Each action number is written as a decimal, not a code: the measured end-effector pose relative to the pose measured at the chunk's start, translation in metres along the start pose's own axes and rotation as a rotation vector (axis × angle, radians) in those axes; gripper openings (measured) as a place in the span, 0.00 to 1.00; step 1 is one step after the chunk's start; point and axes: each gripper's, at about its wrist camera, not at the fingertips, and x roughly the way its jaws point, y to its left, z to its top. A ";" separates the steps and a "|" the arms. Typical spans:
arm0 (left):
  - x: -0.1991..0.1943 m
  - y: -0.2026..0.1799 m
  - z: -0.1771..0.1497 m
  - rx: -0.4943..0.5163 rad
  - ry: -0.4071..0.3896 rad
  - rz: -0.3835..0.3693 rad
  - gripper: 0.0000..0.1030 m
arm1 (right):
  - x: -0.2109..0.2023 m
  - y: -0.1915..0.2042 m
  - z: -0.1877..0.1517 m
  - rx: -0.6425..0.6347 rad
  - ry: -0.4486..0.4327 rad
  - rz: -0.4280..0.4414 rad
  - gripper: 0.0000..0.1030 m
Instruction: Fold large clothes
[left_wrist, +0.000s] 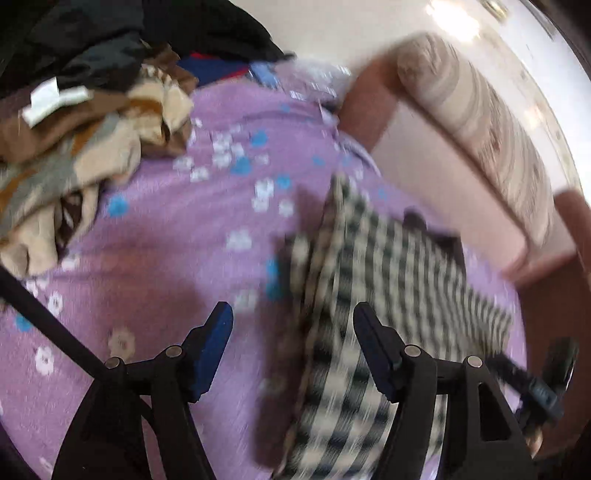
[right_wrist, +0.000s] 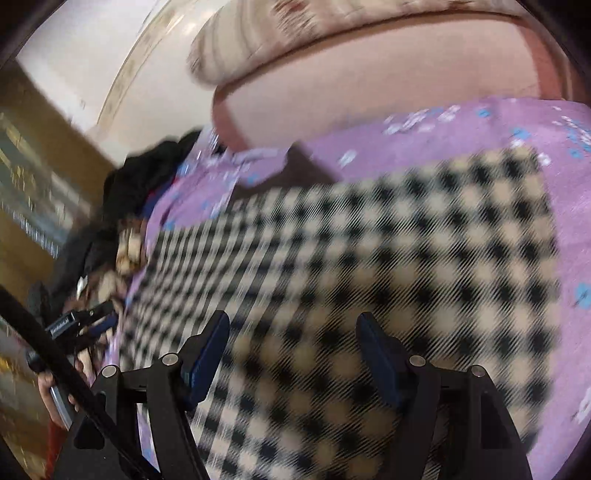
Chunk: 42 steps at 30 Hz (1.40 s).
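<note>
Both claws are seen spread, nothing pinched: left claw (left_wrist: 293, 328) above the checked garment's (left_wrist: 369, 295) folded edge, right claw (right_wrist: 293, 332) over its broad flat middle (right_wrist: 351, 277). The garment lies on the purple floral bed sheet (left_wrist: 166, 240). It is judged soft, light, floppy; best taken at a corner or edge. An unfolded clothes pile (left_wrist: 74, 147) is shown clearly only in the left view, blurred elsewhere.
</note>
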 end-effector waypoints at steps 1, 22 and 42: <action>0.001 0.002 -0.006 0.015 0.023 -0.010 0.65 | 0.001 0.008 -0.007 -0.024 0.011 -0.006 0.74; -0.025 -0.004 -0.086 0.194 0.222 0.047 0.04 | -0.121 -0.060 -0.079 0.057 -0.101 -0.276 0.74; -0.004 -0.019 -0.083 0.152 0.151 0.195 0.30 | -0.086 -0.064 -0.099 0.020 0.018 -0.275 0.63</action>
